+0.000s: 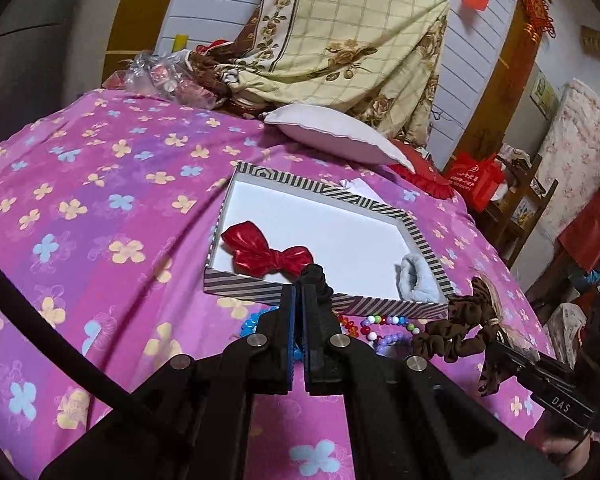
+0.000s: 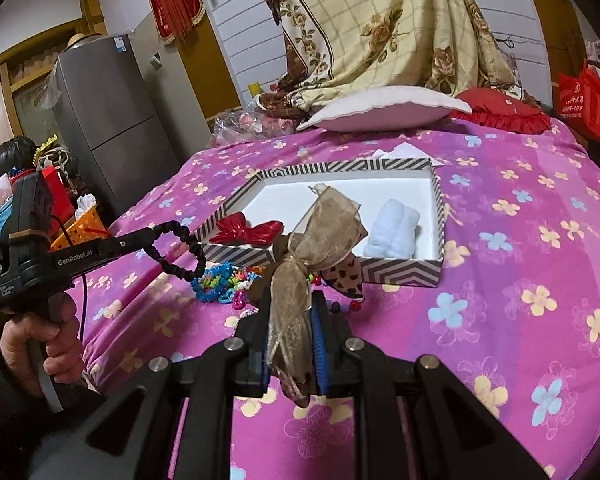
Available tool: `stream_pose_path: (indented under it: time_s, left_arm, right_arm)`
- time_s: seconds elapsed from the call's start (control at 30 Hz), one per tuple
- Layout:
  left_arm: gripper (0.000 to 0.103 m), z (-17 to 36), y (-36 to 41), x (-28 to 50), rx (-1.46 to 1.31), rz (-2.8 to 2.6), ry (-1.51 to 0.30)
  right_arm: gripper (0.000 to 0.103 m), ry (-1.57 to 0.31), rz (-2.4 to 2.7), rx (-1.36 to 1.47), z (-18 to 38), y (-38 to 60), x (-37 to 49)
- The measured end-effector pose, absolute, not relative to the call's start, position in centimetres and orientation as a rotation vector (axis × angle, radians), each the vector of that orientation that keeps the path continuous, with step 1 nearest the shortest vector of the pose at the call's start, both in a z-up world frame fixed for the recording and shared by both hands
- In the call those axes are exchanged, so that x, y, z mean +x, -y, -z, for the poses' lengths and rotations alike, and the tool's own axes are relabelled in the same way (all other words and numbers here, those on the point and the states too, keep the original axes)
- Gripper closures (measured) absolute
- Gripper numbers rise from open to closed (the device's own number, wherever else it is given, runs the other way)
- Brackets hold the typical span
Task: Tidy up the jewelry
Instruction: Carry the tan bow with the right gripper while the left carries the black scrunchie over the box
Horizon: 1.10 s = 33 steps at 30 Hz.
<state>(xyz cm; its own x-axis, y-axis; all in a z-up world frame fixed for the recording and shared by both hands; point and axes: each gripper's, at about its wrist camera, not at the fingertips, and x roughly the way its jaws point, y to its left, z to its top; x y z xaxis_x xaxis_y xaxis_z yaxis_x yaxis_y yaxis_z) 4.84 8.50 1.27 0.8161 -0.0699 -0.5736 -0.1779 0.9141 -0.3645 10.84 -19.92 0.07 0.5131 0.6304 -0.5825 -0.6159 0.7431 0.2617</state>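
- The striped box (image 1: 332,304) sits on the bed (image 1: 100,216), just past the tips of both sets of fingers. It is the place where the things go.
- Two things are in the box already: a shiny red bow (image 1: 266,254) near the front wall, and a pale blue fluffy thing (image 1: 414,282) in the right front corner. Most of the white bottom is still bare.
- The left gripper (image 1: 300,292) has its fingers squeezed close together on a black scrunchie (image 2: 176,250). The loop hangs in the air just in front of the box, not inside yet.
- The right gripper (image 2: 290,344) has its fingers pressed on a brown hair bow (image 2: 320,236) with a spotted ribbon. It is held up before the box too.
- Colorful bead bracelets (image 2: 220,282) lie on the bed between the fingers and the box. Nobody has picked them up.
- So I think the job is about half done: two things in, two on the way, and the beads are left.
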Motion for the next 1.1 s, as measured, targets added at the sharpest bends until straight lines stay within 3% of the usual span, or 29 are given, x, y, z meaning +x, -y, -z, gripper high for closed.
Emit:
stream_pose_path:
  time_s: [1.1]
  left_arm:
    - [0.103, -1.28, -8.92, 4.5, -0.449, -0.076, -0.624]
  right_arm:
    - [0.086, -0.709, -0.724, 0.0, -0.21, 19.76, 10.47]
